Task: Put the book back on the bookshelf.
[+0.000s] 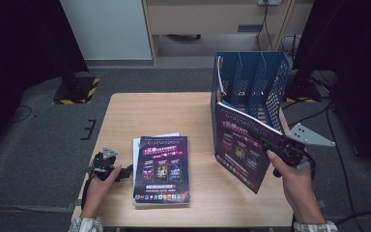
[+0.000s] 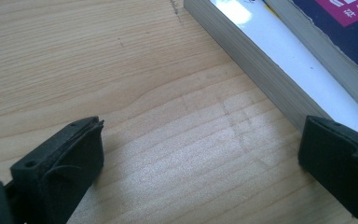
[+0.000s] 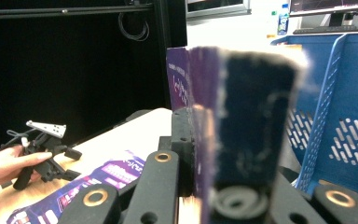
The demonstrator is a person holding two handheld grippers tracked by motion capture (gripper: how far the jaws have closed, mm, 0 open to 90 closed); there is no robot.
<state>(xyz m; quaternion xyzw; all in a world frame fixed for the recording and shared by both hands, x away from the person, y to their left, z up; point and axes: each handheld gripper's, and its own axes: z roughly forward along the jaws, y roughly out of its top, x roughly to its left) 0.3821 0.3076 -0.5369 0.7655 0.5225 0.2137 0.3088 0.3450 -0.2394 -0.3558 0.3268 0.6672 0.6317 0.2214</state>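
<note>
Right gripper (image 1: 265,140) clamped on purple magazine (image 1: 241,147), jaws pinching its edge; magazine tilted in air above table (image 1: 174,108), just in front of blue file rack (image 1: 251,82). Left gripper (image 1: 125,170) low on wood, jaws wide apart, nothing between them, right jaw just beside stack of magazines (image 1: 162,166) lying flat at table centre. Rack slots open toward held magazine.

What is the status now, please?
Right hand-held gripper shut on magazine, upright beside blue file rack. Left hand-held gripper open beside stack. Nothing blocking.
</note>
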